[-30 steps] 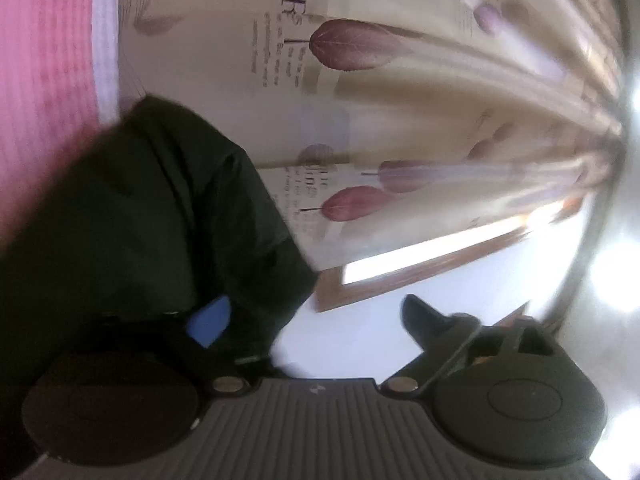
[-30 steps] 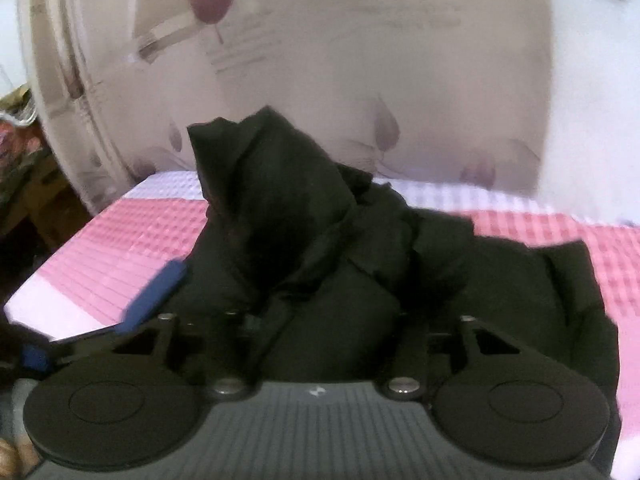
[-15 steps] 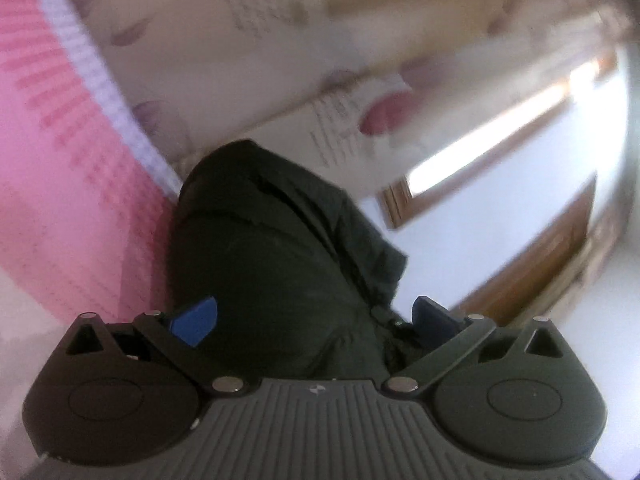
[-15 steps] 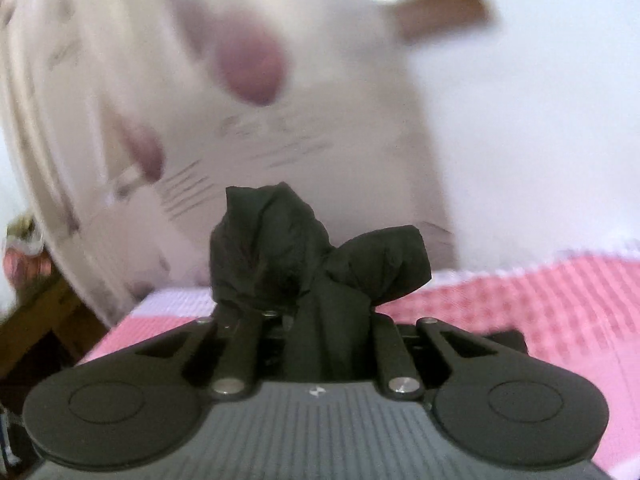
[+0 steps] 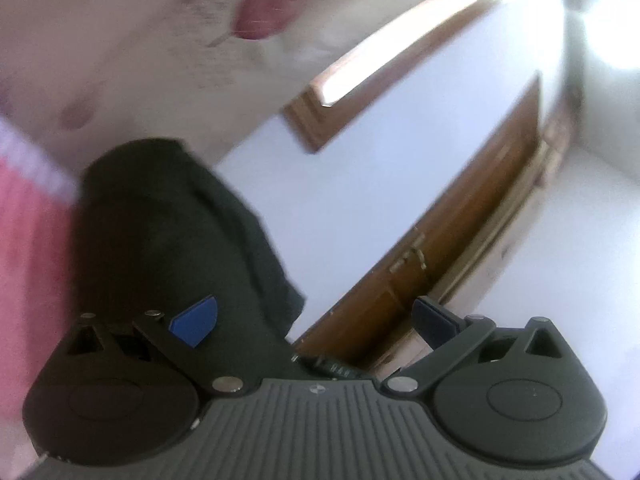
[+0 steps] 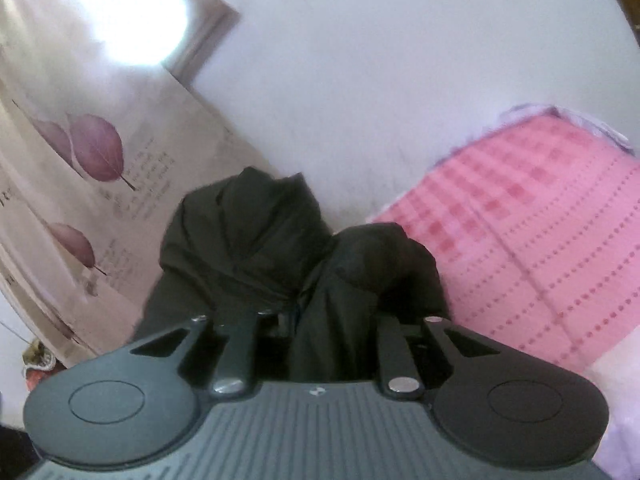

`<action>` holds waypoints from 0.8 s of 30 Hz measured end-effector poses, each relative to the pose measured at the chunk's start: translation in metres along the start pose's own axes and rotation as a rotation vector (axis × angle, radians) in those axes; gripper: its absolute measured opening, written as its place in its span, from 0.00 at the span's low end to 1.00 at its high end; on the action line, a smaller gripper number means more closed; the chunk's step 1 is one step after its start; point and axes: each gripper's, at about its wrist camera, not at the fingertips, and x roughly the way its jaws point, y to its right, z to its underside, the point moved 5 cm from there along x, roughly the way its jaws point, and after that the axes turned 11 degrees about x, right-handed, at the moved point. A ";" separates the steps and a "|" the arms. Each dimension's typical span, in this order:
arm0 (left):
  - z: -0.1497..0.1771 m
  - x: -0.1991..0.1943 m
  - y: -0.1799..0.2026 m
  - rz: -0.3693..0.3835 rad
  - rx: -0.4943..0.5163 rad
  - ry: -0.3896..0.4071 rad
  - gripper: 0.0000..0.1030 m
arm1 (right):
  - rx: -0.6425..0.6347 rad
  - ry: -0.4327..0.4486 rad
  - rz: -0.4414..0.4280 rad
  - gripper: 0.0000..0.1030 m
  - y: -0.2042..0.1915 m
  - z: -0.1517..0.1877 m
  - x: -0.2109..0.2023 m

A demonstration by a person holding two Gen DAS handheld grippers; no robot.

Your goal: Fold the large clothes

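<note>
A large black garment [image 6: 280, 248] is bunched between my right gripper's [image 6: 316, 320] fingers, which are shut on it; the fingertips are hidden in the cloth. It is held up above the pink checked bed cover [image 6: 540, 216]. In the left wrist view the same black garment [image 5: 168, 232] hangs at the left, beside and behind the left blue pad. My left gripper [image 5: 316, 316] is open, its blue pads [image 5: 196, 320] wide apart and holding nothing.
A cream curtain with purple leaves [image 6: 92, 152] hangs behind the bed and also shows in the left wrist view [image 5: 160, 40]. A white wall [image 6: 400, 60], a wood-framed window [image 5: 360, 80] and a brown wooden door [image 5: 460, 248] are behind.
Both grippers have swung upward and tilted. The right gripper has lifted the bunched black garment off the bed. The left gripper stays open, with the garment now beside its left pad.
</note>
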 end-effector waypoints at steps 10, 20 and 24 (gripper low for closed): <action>0.015 0.022 0.010 -0.016 0.169 -0.141 0.99 | 0.111 -0.078 0.022 0.30 0.014 0.025 0.017; 0.001 0.006 -0.004 -0.116 0.042 -0.134 0.99 | -0.007 -0.146 -0.032 0.40 -0.027 0.052 0.037; 0.021 0.016 -0.010 -0.143 0.089 -0.161 0.99 | -0.063 -0.079 0.011 0.40 -0.035 0.030 0.009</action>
